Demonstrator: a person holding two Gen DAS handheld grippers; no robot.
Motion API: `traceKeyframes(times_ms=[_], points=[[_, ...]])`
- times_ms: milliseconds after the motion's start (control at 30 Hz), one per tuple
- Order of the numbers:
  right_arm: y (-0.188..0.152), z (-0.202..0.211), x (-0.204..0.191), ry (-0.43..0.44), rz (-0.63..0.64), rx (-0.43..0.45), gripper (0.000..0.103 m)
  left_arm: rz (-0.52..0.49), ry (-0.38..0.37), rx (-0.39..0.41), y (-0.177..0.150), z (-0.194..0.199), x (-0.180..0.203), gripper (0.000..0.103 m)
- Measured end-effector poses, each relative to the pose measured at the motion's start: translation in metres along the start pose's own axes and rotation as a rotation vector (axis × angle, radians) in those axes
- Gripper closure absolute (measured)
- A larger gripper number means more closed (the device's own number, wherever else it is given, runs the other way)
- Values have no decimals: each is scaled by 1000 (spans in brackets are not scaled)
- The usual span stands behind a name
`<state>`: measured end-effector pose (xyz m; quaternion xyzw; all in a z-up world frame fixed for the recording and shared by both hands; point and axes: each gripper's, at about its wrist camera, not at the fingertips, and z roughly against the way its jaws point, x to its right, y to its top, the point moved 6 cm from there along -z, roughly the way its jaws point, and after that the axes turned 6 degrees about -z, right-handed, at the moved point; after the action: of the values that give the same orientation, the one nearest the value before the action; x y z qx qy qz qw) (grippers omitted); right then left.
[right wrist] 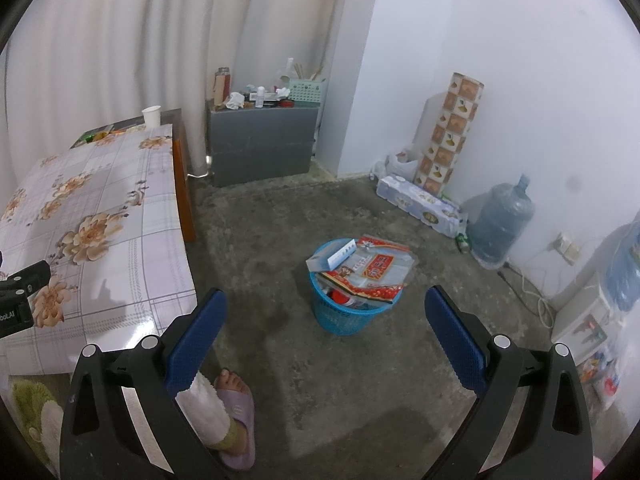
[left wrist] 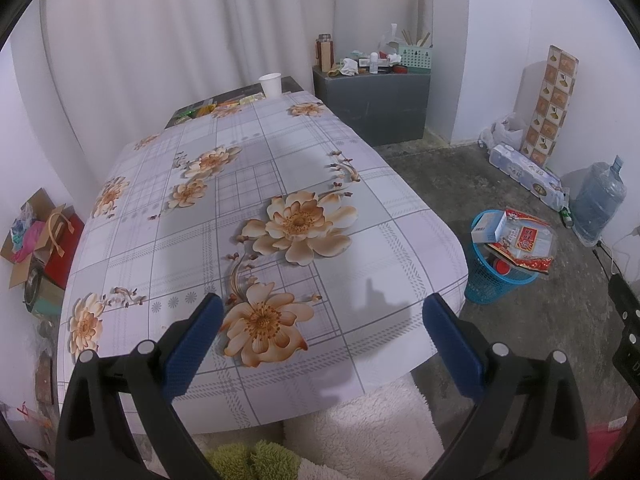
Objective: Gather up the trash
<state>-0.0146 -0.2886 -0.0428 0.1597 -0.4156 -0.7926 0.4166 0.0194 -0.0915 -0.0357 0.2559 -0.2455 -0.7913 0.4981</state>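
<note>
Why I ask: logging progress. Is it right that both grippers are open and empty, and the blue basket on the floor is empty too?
Not quite. The blue basket is full: a red snack bag and a small box lie on top, as the right wrist view shows. Both grippers are indeed open and empty.

The room is enclosed by white walls (right wrist: 500, 40), and pale curtains (right wrist: 100, 40) are hung along the far side. A rough grey concrete floor (right wrist: 280, 220) is seen, with a table (left wrist: 260, 208) covered in a flowered cloth at the left. A grey cabinet (right wrist: 262, 144) is set in the far corner.
</note>
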Motion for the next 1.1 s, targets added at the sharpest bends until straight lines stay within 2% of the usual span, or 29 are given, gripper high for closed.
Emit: traceKeyframes(times_ms=[1100], points=[[7,0,-3,7,12,6,8,-2,-3,-4,1,0,-1,5]])
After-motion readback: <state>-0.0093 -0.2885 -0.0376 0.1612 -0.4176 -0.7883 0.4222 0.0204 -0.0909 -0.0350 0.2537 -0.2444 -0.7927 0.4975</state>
